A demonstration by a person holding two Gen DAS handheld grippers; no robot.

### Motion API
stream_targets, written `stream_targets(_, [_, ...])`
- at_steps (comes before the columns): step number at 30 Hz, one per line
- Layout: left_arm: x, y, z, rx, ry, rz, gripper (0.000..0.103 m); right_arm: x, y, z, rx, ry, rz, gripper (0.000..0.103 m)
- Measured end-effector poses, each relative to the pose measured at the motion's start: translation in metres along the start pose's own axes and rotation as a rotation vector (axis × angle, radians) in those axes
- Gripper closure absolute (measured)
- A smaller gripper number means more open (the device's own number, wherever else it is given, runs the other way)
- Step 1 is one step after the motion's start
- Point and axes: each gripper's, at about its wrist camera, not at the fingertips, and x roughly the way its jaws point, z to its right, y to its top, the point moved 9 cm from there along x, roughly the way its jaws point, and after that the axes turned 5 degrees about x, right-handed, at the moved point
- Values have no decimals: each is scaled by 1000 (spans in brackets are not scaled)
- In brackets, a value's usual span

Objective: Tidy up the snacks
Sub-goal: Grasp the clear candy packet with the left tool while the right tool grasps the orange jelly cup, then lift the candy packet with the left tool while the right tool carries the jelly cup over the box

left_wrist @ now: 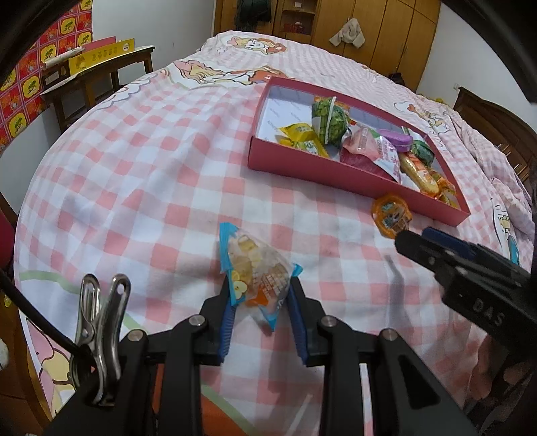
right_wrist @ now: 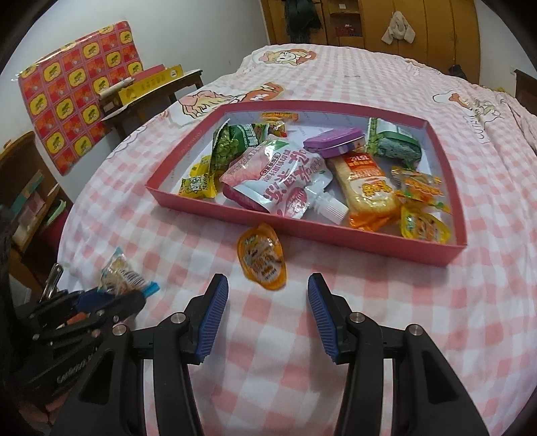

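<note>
A red shallow box (left_wrist: pixel 322 169) (right_wrist: pixel 335 231) holding several snack packets lies on the pink checked bedspread. My left gripper (left_wrist: pixel 260 291) is shut on a clear blue-edged snack packet (left_wrist: pixel 255 268), which rests on the bed; it also shows in the right wrist view (right_wrist: pixel 122 273). An orange jelly cup (right_wrist: pixel 263 256) (left_wrist: pixel 391 211) lies on the bed just in front of the box. My right gripper (right_wrist: pixel 265 288) is open and empty, its fingers either side of and just short of the cup.
A dark wooden side table (left_wrist: pixel 100 72) with yellow and red boxes stands left of the bed. Wooden wardrobes (right_wrist: pixel 419 23) line the far wall. A metal clip (left_wrist: pixel 100 322) hangs on the left gripper.
</note>
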Motion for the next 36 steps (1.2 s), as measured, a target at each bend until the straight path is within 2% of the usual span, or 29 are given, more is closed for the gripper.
stream_targets(8, [2, -1, 0, 0, -2, 0, 72, 14, 4, -3, -8, 4, -2, 52])
stream_targets(14, [2, -1, 0, 3, 0, 0, 72, 20, 4, -5, -6, 5, 0, 58])
stream_targets(18, [2, -1, 0, 3, 0, 1, 72, 23, 4, -3, -6, -15, -5, 66])
stream_targets(27, [3, -1, 0, 5, 2, 0, 72, 10, 1, -2, 7, 6, 31, 74])
stream_targets(36, [3, -1, 1, 10, 6, 3, 72, -17, -5, 5, 61, 43, 72, 74])
